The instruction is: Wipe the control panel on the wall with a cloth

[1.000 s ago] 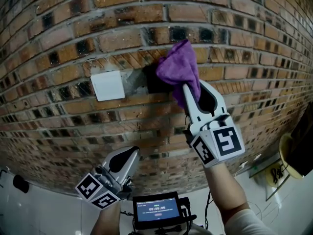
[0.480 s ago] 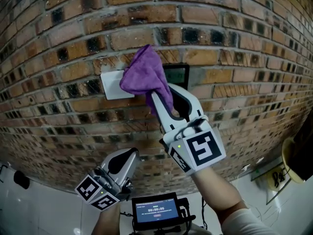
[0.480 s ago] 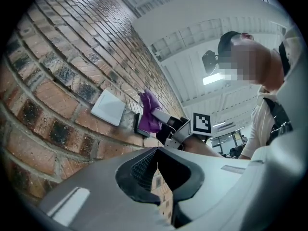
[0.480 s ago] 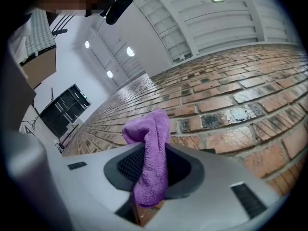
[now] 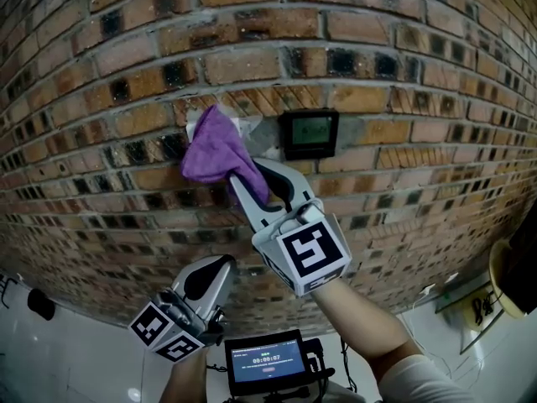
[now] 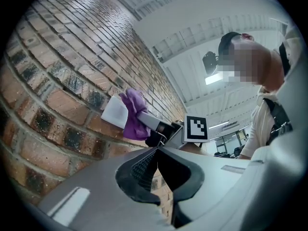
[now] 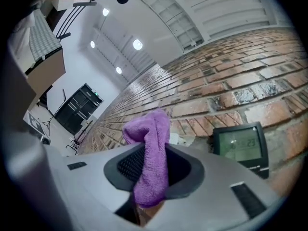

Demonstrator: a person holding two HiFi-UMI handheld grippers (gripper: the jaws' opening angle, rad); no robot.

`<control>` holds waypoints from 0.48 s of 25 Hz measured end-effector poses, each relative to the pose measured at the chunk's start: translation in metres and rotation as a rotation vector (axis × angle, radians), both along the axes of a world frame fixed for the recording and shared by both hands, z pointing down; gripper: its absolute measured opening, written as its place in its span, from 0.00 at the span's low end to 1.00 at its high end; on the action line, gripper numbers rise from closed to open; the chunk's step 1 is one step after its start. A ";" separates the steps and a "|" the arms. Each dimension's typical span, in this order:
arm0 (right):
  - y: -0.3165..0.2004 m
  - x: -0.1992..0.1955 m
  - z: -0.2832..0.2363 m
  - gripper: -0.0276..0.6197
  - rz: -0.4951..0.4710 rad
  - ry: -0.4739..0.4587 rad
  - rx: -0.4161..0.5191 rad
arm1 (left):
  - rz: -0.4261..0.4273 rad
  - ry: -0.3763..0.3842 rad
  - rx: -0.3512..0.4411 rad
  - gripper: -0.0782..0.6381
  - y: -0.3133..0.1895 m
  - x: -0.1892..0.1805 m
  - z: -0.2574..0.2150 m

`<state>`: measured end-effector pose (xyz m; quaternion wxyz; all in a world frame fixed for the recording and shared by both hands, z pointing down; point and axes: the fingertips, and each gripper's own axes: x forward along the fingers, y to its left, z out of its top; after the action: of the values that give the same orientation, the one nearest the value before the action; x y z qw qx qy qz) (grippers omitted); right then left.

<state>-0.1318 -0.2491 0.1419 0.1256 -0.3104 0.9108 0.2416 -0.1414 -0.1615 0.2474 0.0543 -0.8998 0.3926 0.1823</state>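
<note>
My right gripper (image 5: 249, 183) is shut on a purple cloth (image 5: 214, 149) and holds it against the brick wall. The cloth covers most of a white plate (image 5: 192, 122), just left of the dark control panel (image 5: 309, 133) with its small display. The panel is uncovered. In the right gripper view the cloth (image 7: 151, 153) hangs between the jaws, with the panel (image 7: 239, 146) to its right. My left gripper (image 5: 222, 265) hangs low below the cloth, shut and holding nothing. From the left gripper view the cloth (image 6: 132, 114) lies on the white plate (image 6: 114, 113).
The brick wall (image 5: 403, 57) fills the head view. A small device with a lit screen (image 5: 268, 361) sits at the bottom by my arms. A yellow object (image 5: 506, 282) shows at the right edge. The person holding the grippers shows in the left gripper view.
My right gripper has carried the cloth left along the wall, off the dark panel and onto the white plate. The panel's display is now exposed. The left gripper has stayed put.
</note>
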 end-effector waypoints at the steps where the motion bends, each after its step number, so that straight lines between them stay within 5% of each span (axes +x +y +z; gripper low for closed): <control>1: -0.003 0.000 0.002 0.22 0.005 0.002 -0.004 | -0.001 0.001 -0.001 0.09 0.000 -0.001 0.000; 12: -0.026 0.037 0.001 0.22 0.100 -0.032 -0.026 | 0.036 -0.002 -0.004 0.09 -0.006 0.014 0.001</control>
<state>-0.0949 -0.2756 0.1434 0.1237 -0.3610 0.8950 0.2310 -0.1279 -0.1676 0.2486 0.0497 -0.9069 0.3769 0.1817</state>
